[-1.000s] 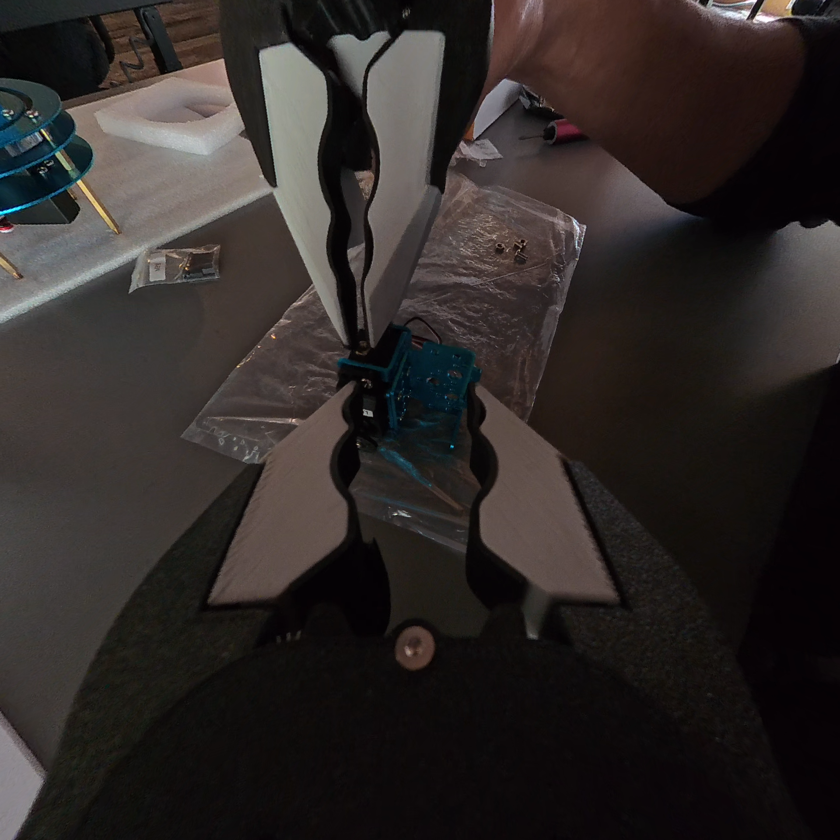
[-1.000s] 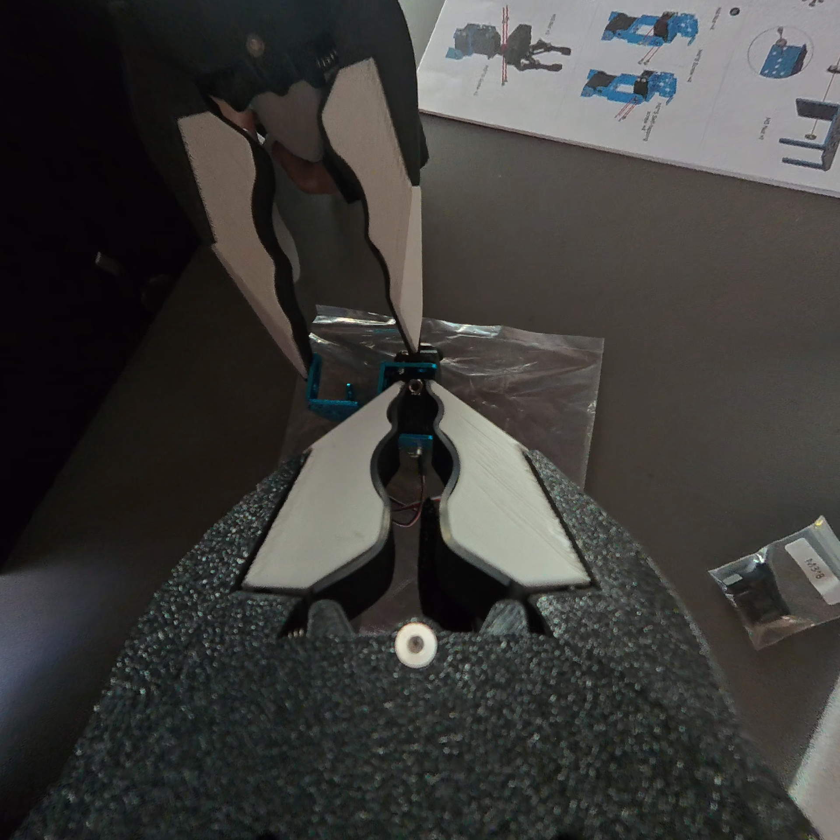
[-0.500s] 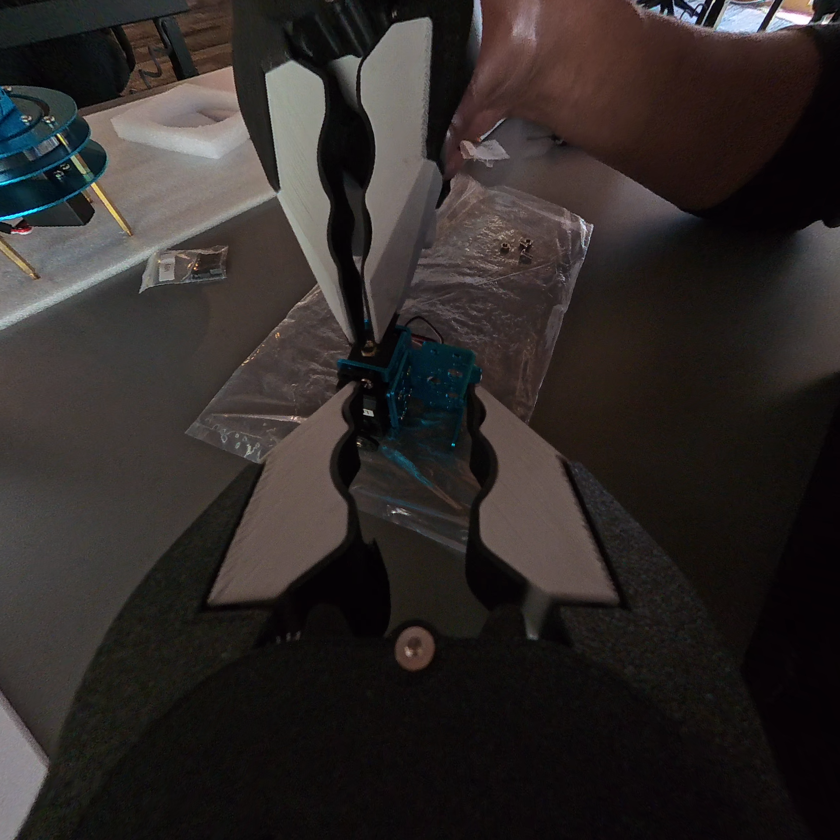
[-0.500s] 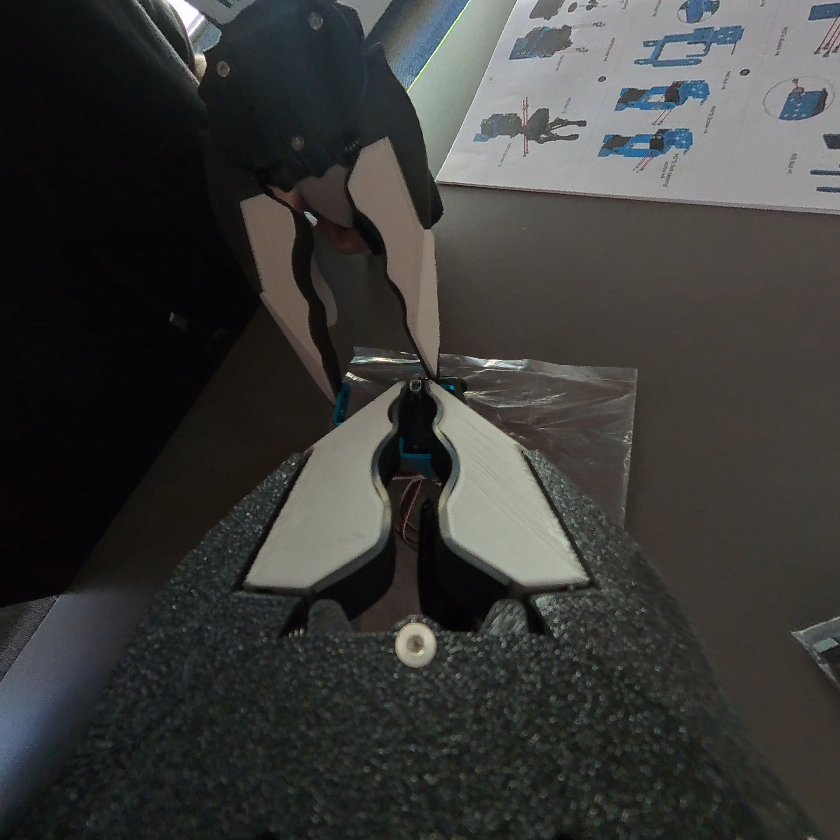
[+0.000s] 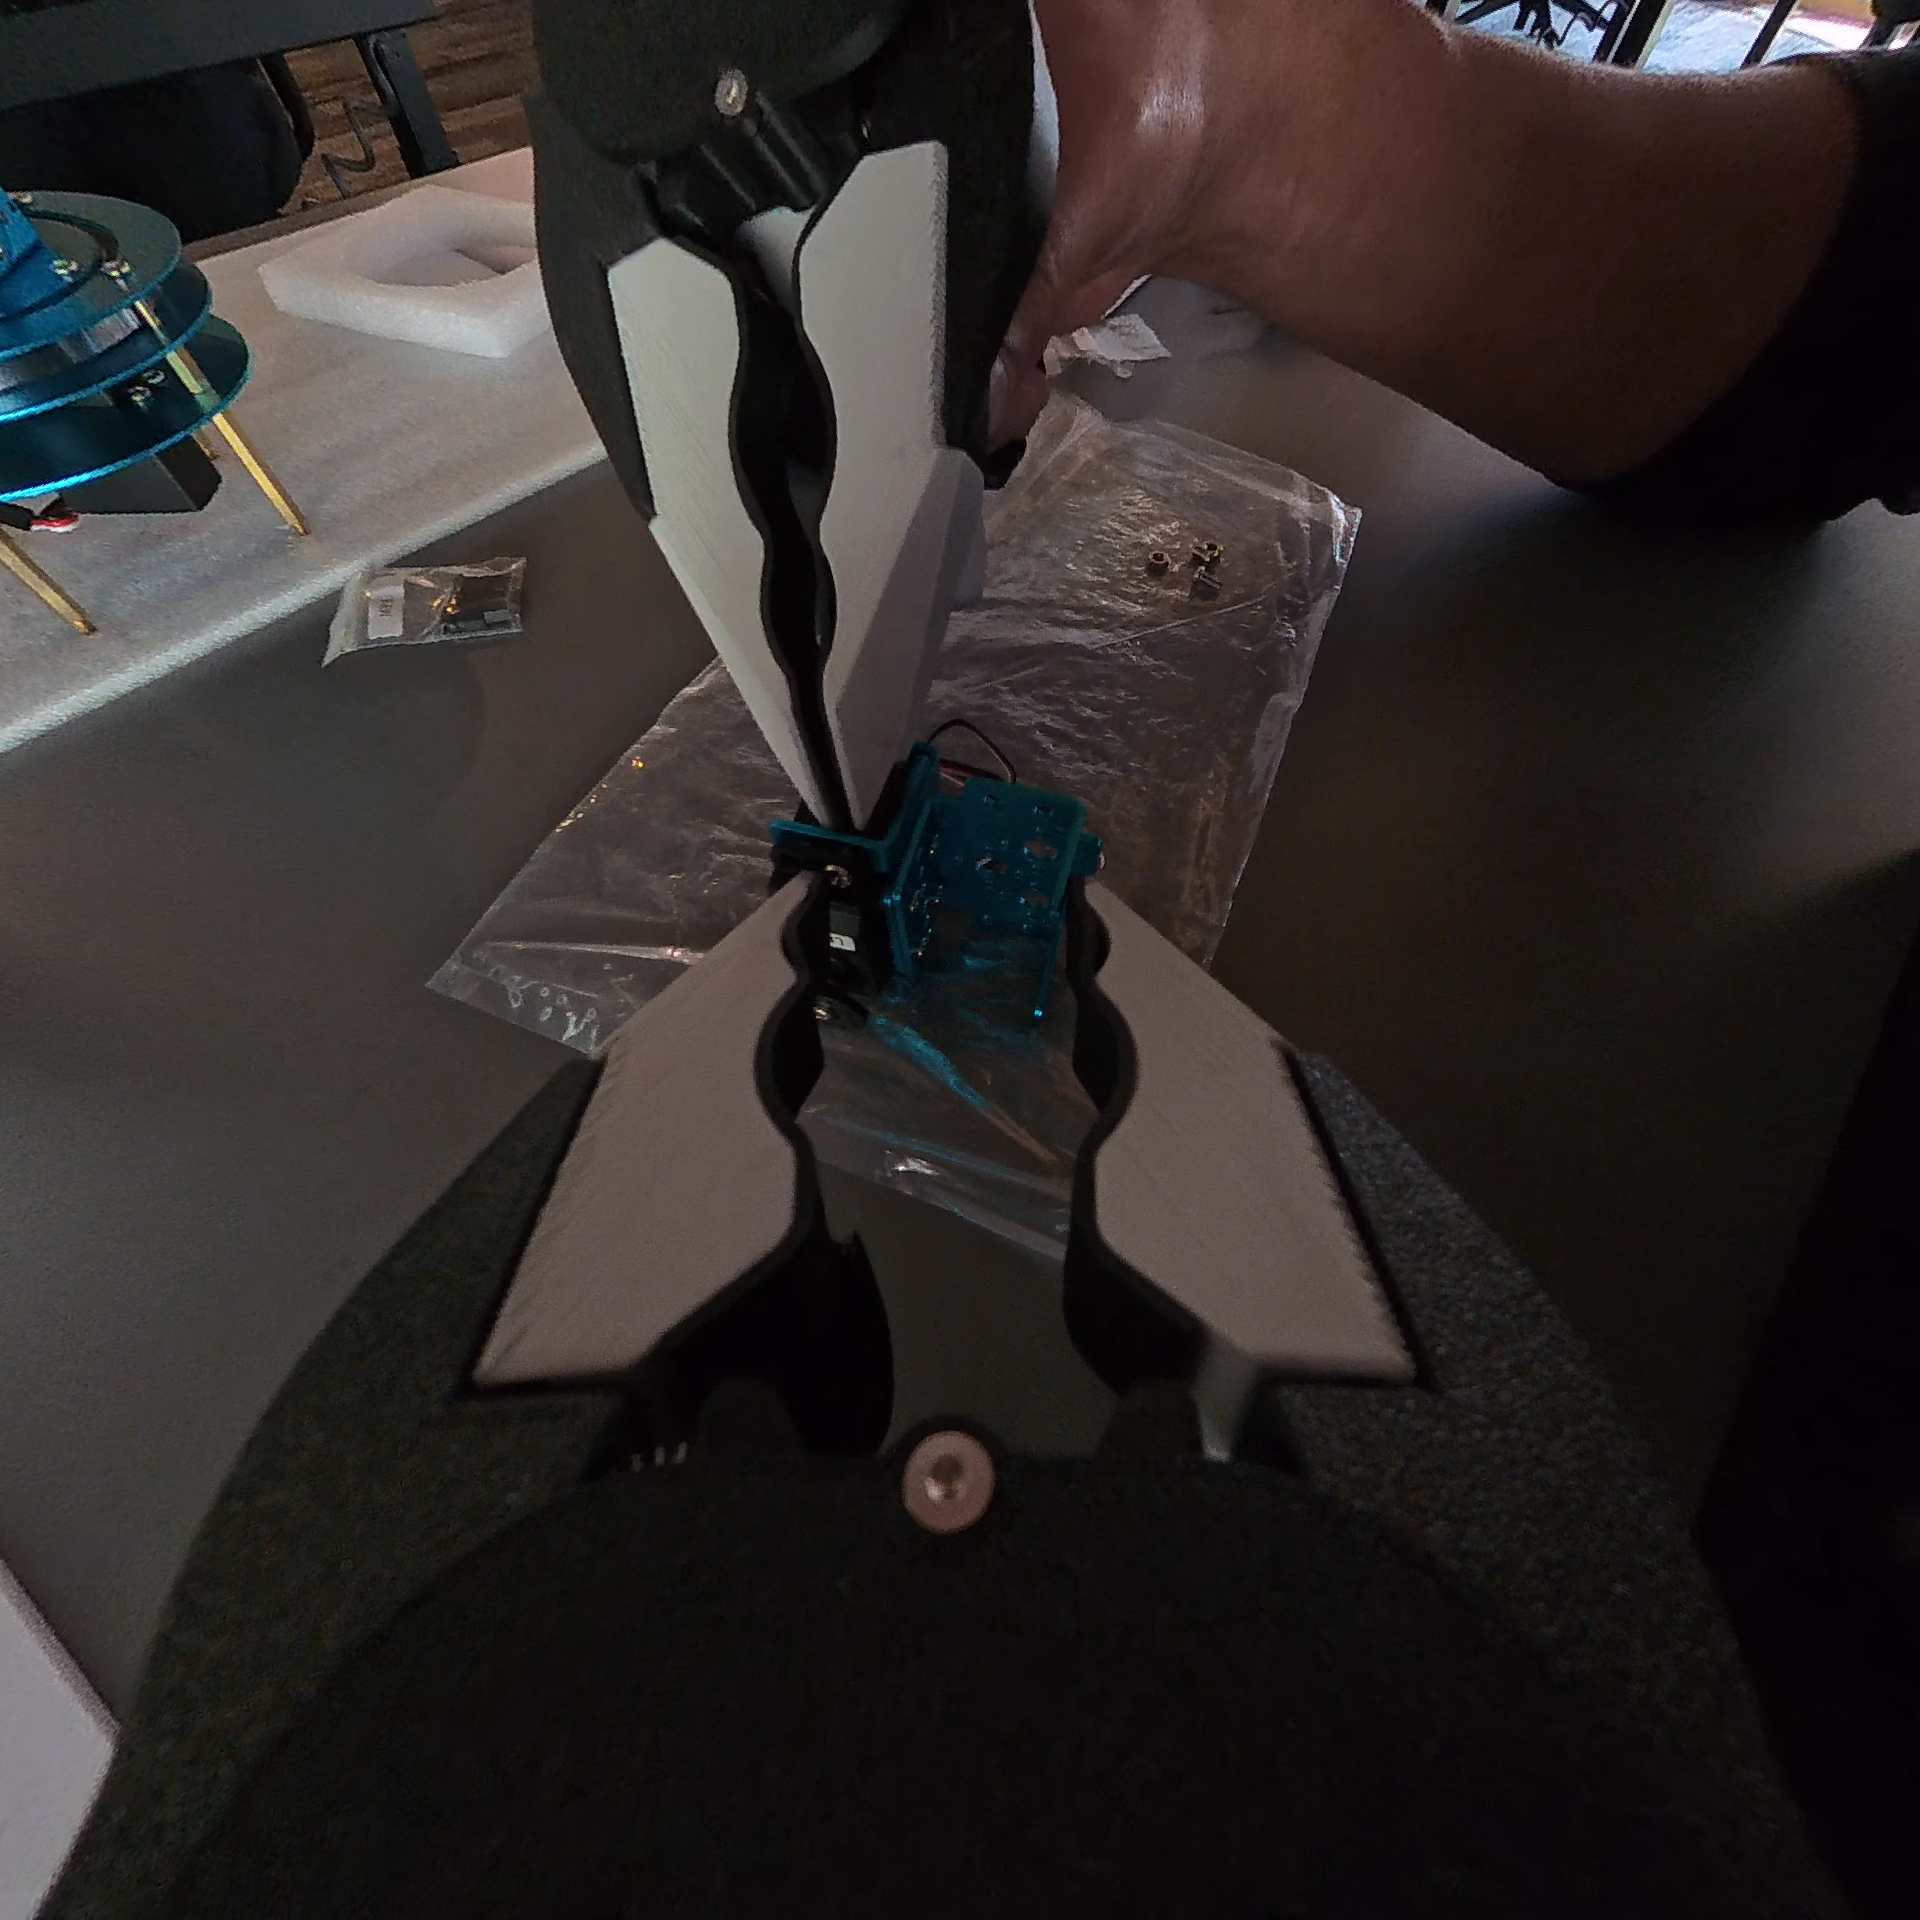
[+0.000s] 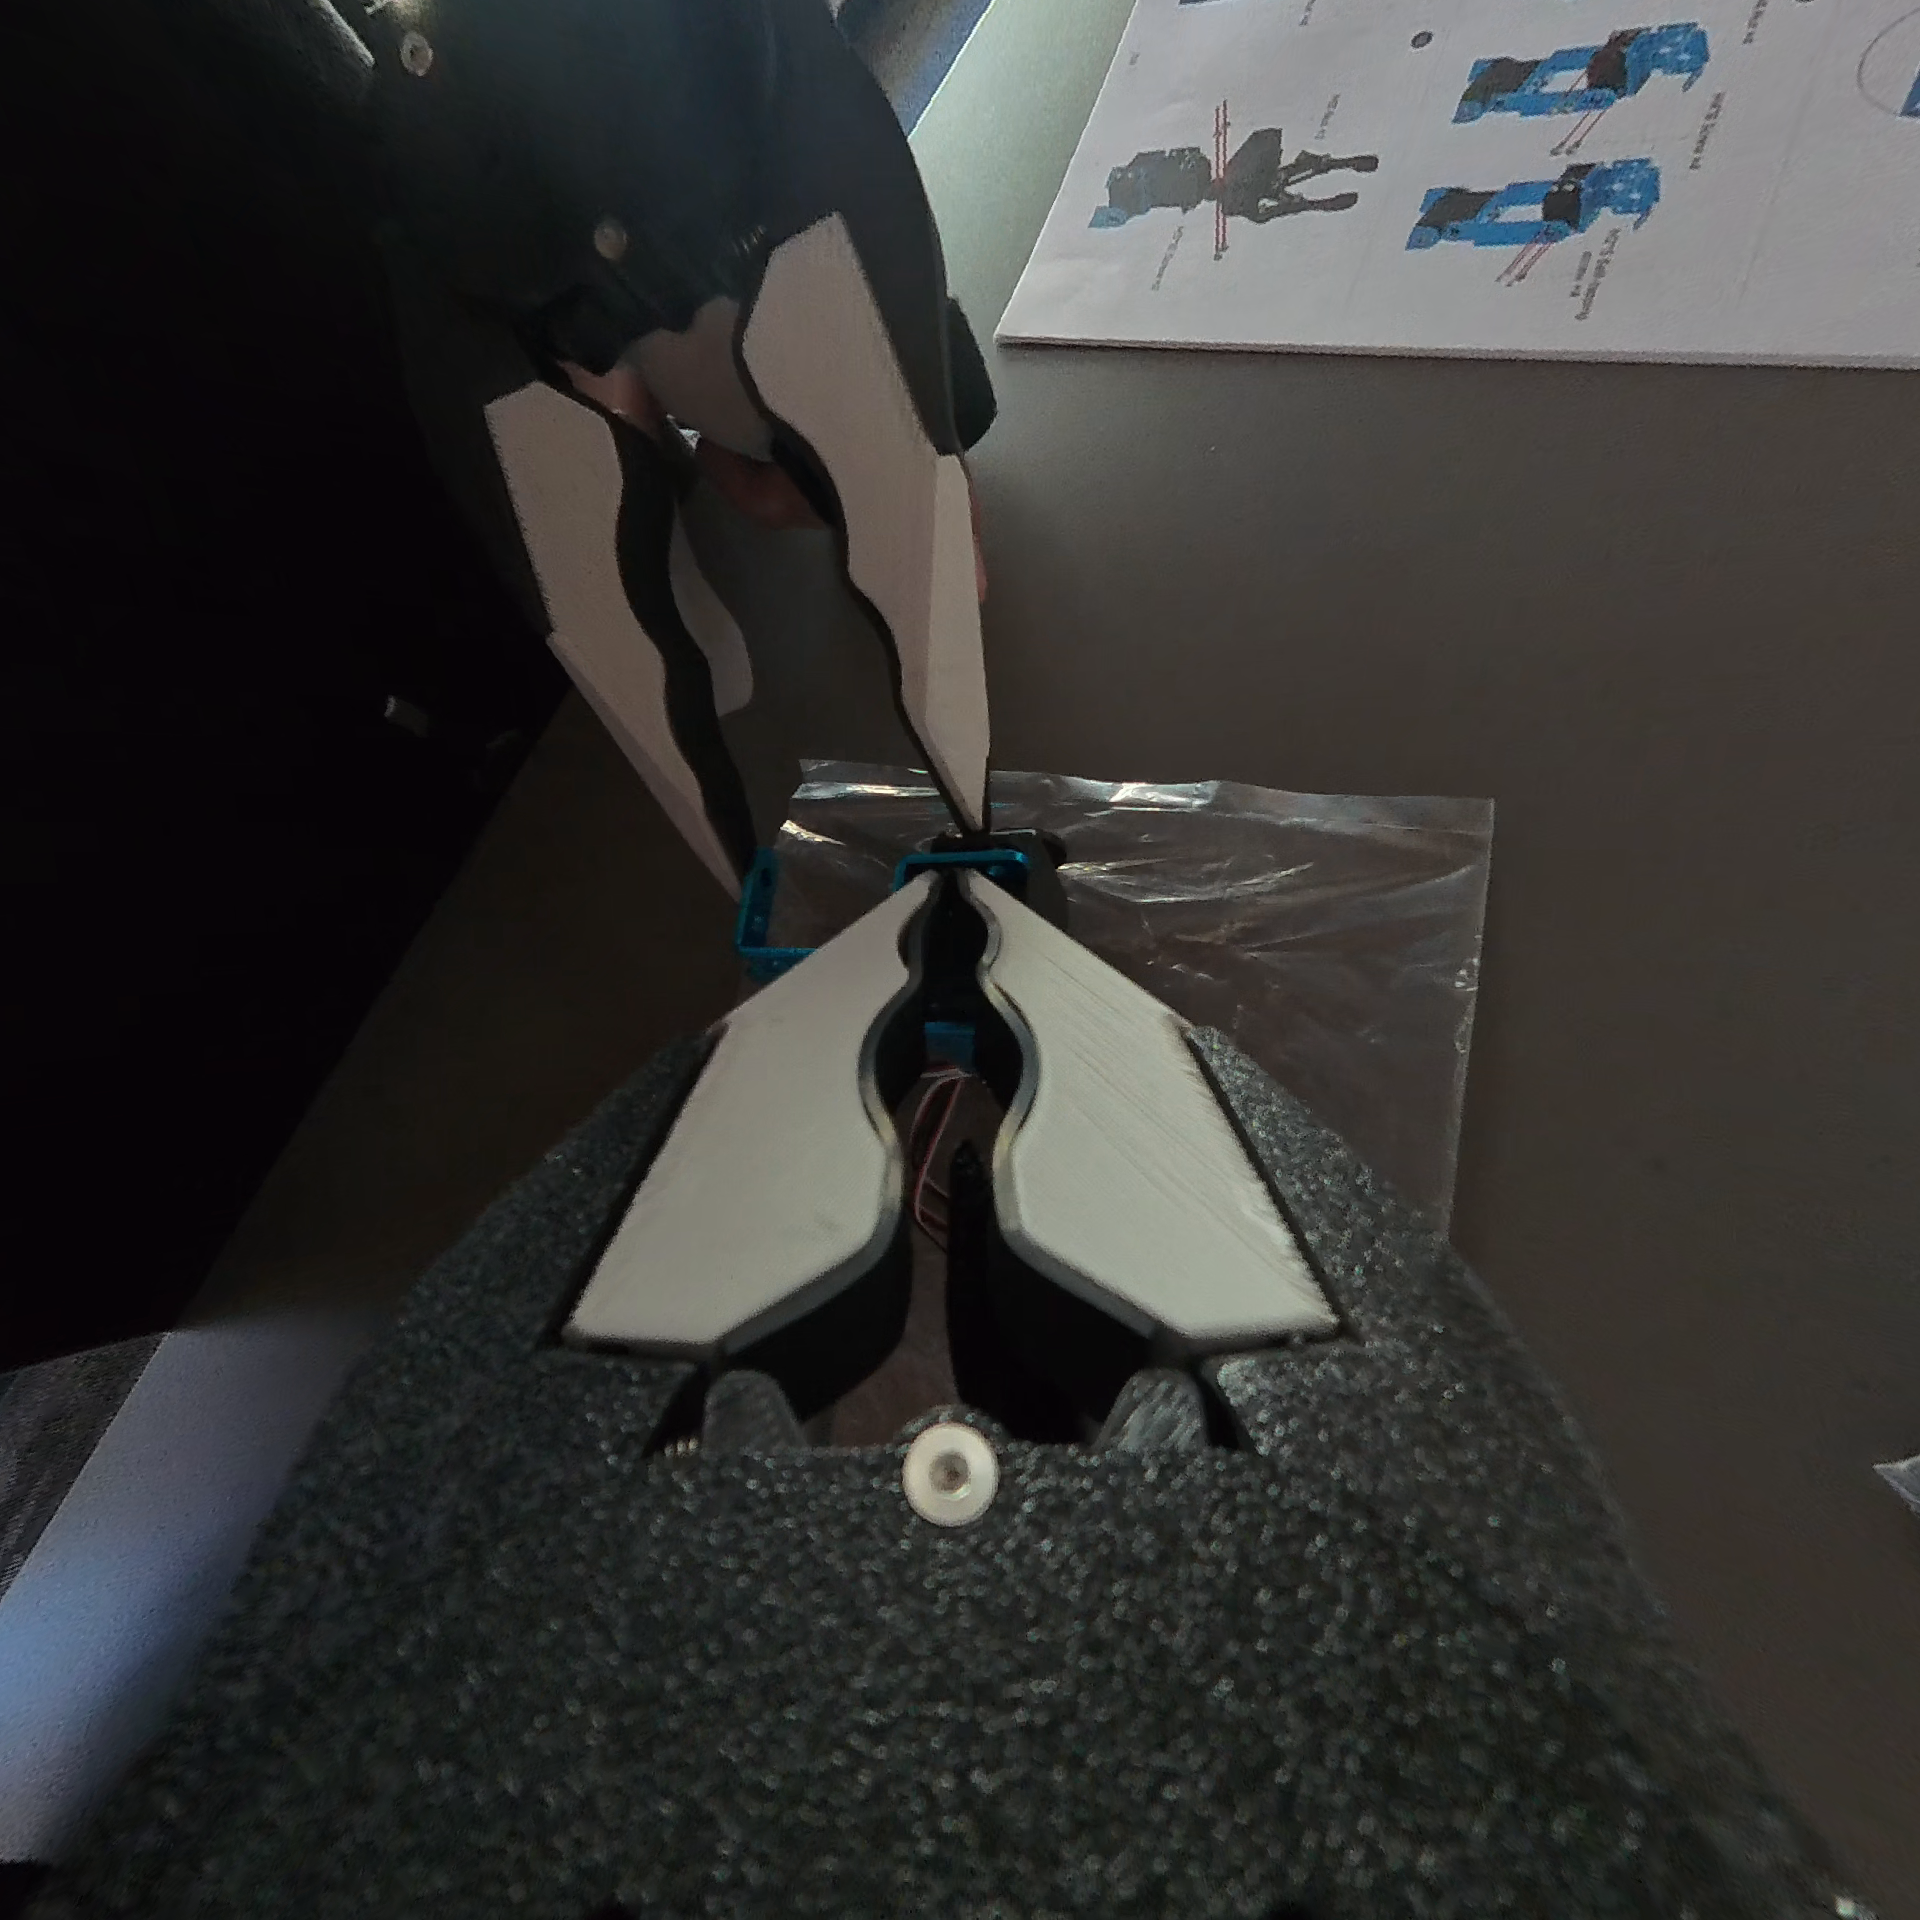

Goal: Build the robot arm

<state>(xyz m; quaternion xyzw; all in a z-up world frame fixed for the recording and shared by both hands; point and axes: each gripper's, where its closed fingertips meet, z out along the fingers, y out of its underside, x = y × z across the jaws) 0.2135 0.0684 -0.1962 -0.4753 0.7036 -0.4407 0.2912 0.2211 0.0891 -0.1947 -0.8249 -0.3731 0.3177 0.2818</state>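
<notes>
Left gripper [image 5: 940, 914] spread wide, fingers clamping the blue servo bracket [image 5: 977, 894] by its sides above the clear plastic bag [image 5: 1143, 665], right gripper [image 6: 951, 883] fingers nearly closed, pinching the bracket's top edge, instruction sheet [image 6: 1507, 187] beyond the bag

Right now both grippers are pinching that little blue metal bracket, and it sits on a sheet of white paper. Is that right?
Not quite. The blue metal bracket sits on a clear plastic bag, not white paper; the left wrist view shows this. The left gripper spans the bracket and the right gripper closes on its end. A printed sheet lies farther off.
</notes>
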